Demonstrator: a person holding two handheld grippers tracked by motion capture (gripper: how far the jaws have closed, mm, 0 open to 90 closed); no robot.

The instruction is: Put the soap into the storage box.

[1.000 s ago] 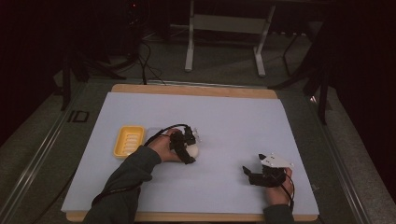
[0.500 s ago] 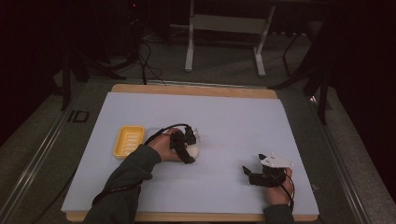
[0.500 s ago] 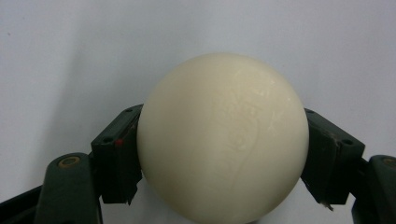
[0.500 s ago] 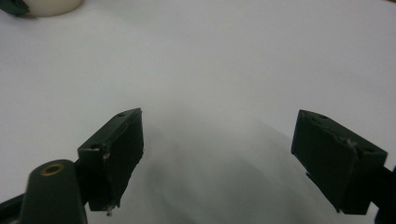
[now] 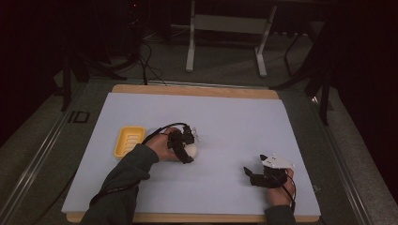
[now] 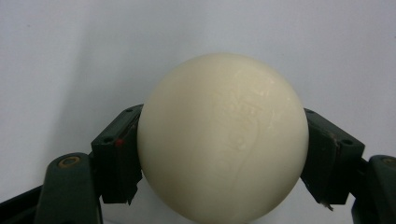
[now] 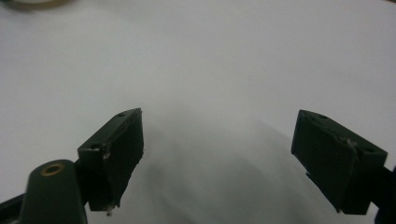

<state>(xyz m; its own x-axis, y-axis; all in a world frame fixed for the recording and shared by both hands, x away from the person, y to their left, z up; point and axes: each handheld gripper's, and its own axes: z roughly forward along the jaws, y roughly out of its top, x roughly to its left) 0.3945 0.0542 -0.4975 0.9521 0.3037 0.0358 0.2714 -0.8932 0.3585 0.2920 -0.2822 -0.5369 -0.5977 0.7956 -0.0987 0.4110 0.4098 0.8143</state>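
Pressing on both flanks of the soap (image 6: 223, 140), our left gripper's (image 5: 185, 146) jaws have just closed in on it, and in the left gripper view each black pad (image 6: 116, 158) sits flush against the cream oval with no gap showing. We hold the soap low over the white mat (image 5: 234, 122), whether touching it or just clear of it we cannot tell. Taking the yellow dish (image 5: 128, 141) as our landmark, the soap sits just to its right, near but apart from it, with our left hand (image 5: 162, 147) between the two. Our right gripper (image 5: 257, 178) has its jaws spread wide with nothing between them, only bare mat under them in the right gripper view. It lies well to the right of the dish and nearer our edge of the table (image 5: 192, 90), resting low on the mat.
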